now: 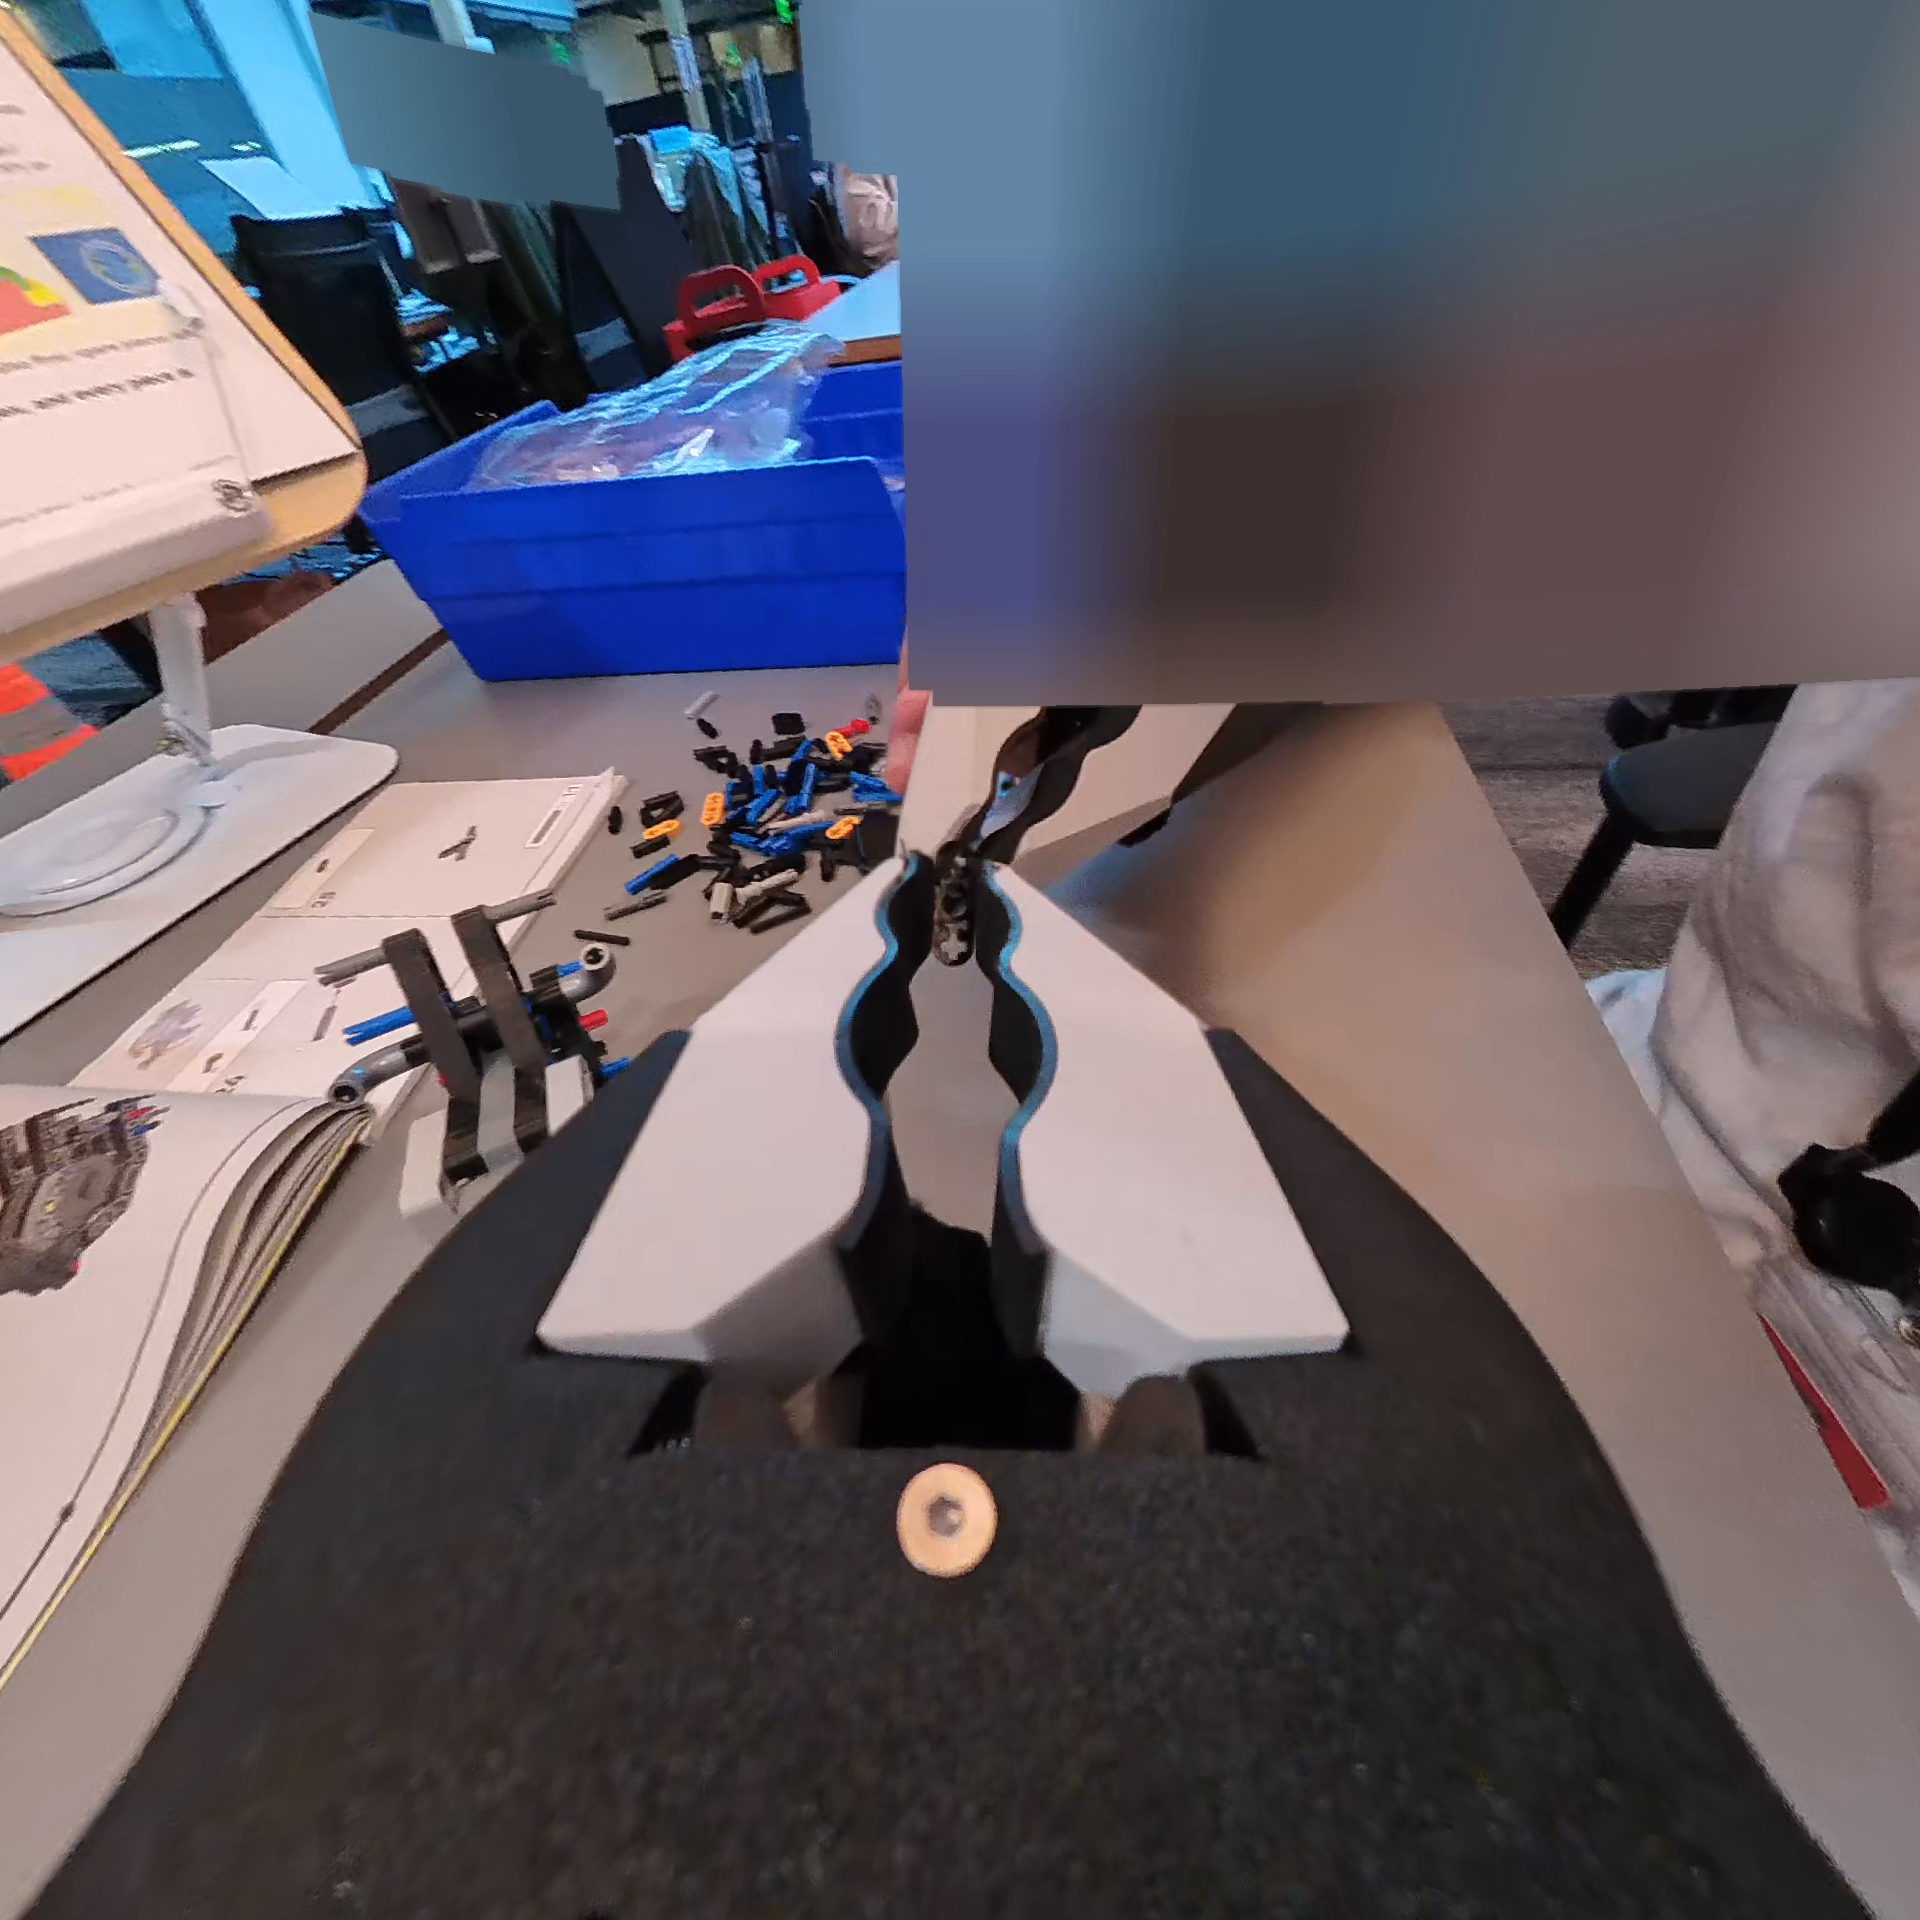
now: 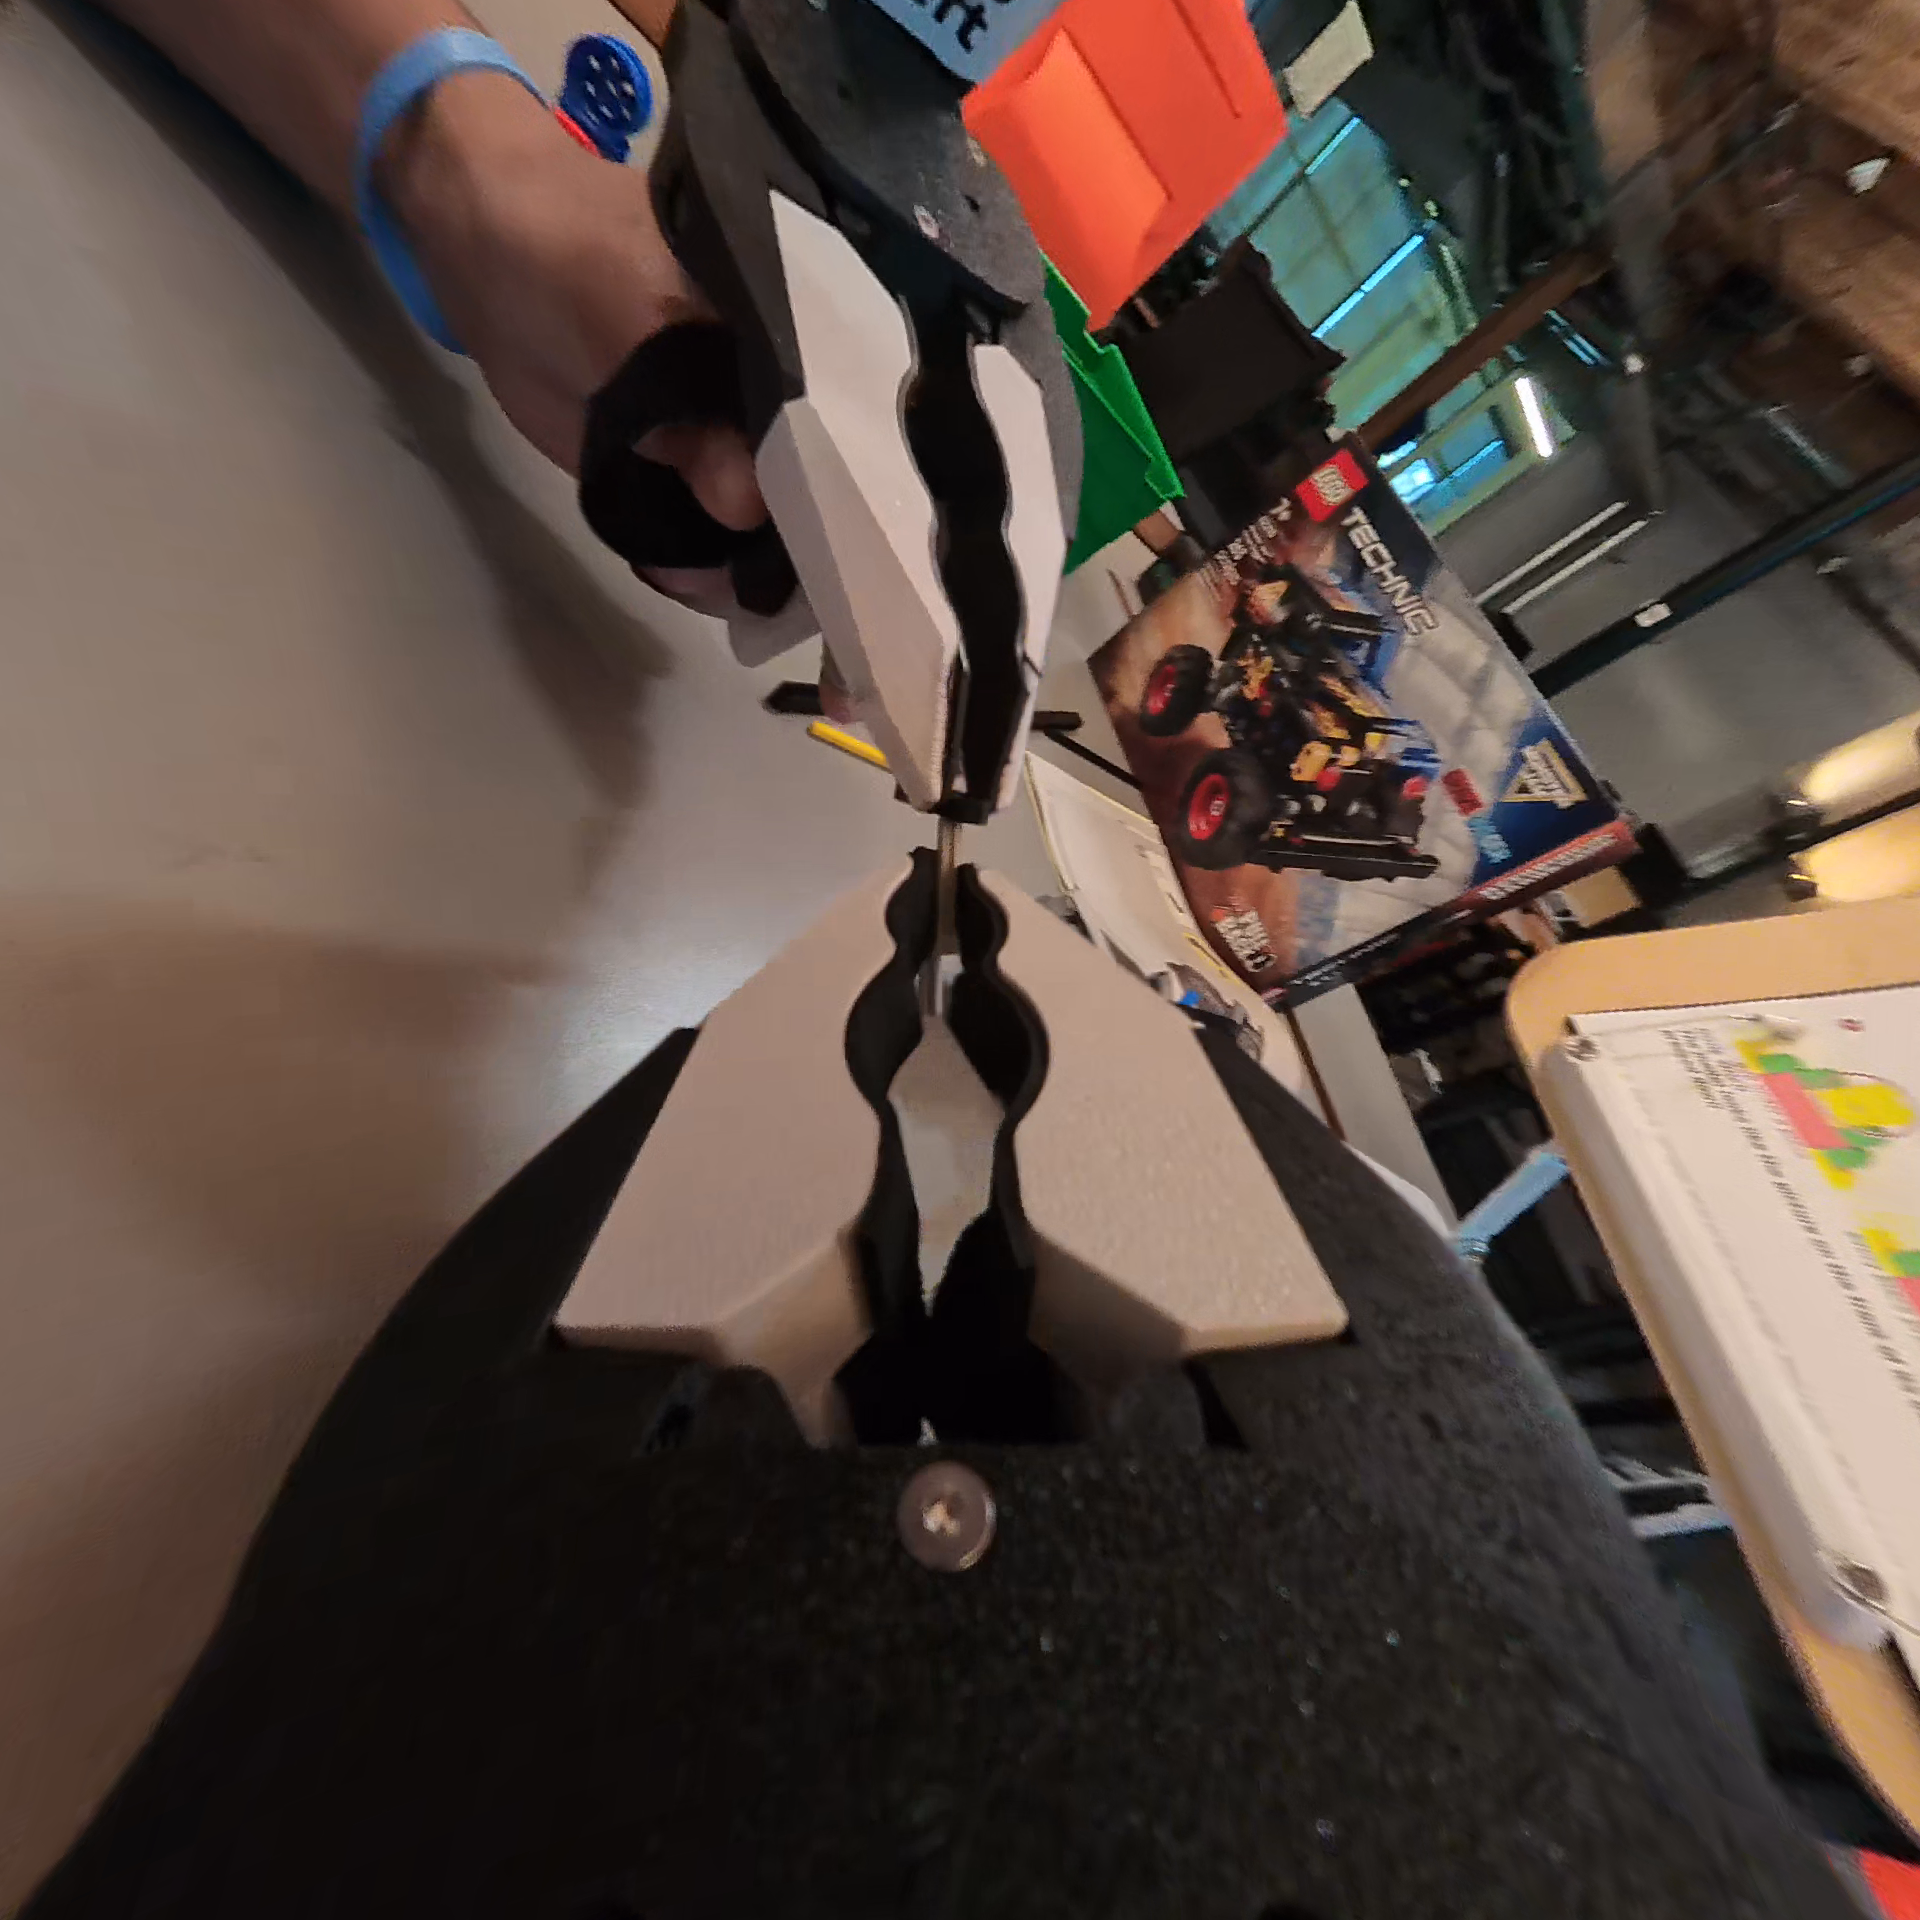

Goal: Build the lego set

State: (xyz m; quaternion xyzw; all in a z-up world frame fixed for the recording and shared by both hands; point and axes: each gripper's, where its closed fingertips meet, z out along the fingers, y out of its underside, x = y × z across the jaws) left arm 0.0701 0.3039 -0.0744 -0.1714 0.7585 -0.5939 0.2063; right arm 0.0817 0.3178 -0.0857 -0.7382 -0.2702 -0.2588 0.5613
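Black perforated plastic lego beam [image 1: 951, 920] sits pinched at the tips of the left gripper [image 1: 948, 883], jaws narrow and clamped on it, held up in the air so the other tool can get at its free end. In the right wrist view the right gripper [image 2: 940, 894] is also nearly closed, clamped on a thin grey lego axle [image 2: 943, 914] that runs straight up to the tips of the left gripper [image 2: 961, 800] opposite. Both tools meet tip to tip above the table, so this looks like a mid-air join: 1 side steadies the beam, the other lines the axle up with a hole. Whether the axle is already seated I cannot tell; the contact spot is tiny and dark.

Rest of the set stays down on the grey table [image 1: 665, 956]: a half-built black and grey lego assembly with blue pins [image 1: 488, 1023] rests on the open white instruction booklet [image 1: 343, 935], near enough to copy from. Loose pile of small blue, black and orange lego pieces [image 1: 774, 821] lies beyond it, just in front of the blue plastic bin [image 1: 644, 561], easy to reach. Printed cardboard set box [image 2: 1340, 727] stands at the back.

Next move needs straight alignment; a tilt could jam or drop the part.
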